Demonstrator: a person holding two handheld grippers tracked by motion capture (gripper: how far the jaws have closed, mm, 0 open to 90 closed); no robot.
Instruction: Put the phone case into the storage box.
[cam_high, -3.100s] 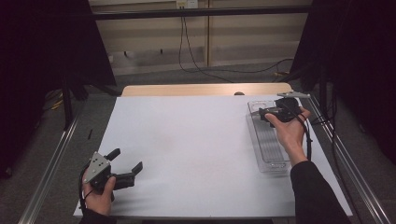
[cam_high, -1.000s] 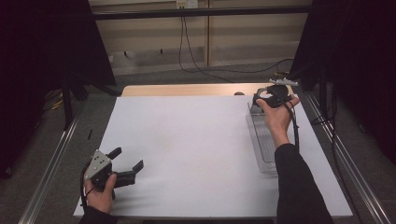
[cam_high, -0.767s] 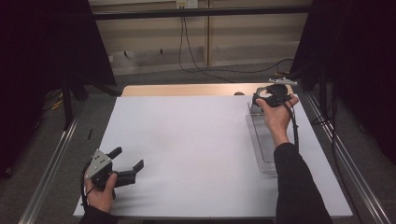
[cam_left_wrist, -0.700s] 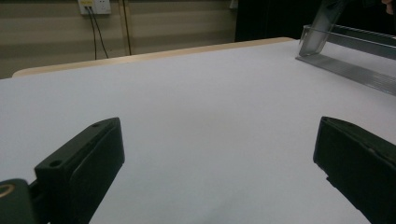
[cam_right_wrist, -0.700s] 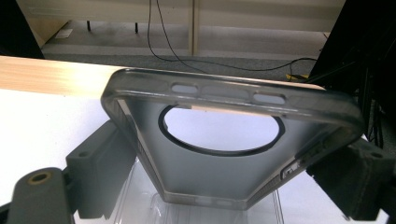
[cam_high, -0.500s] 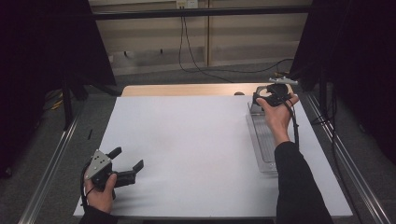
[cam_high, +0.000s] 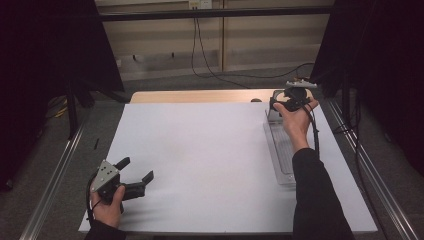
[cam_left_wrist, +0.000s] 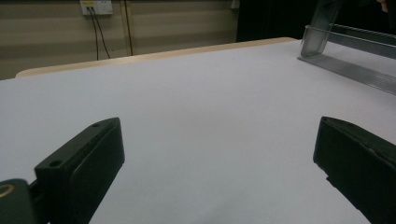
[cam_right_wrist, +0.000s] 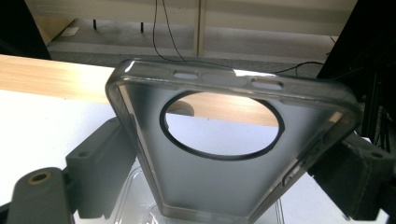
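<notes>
Clear phone case (cam_right_wrist: 219, 186) | lifted off tray (cam_high: 280, 150) | right gripper (cam_high: 280, 102) clamping

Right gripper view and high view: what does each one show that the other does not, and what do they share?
Right gripper view: the clear phone case close up, clamped between the right tongs, with its round camera opening and its button cut-outs.

High view: the left tongs, open, resting at the near left of the white table, and the whole length of the clear tray with the person's forearm over it.

Both: the right tongs at the tray's far end, the white table and its wooden far edge.
</notes>
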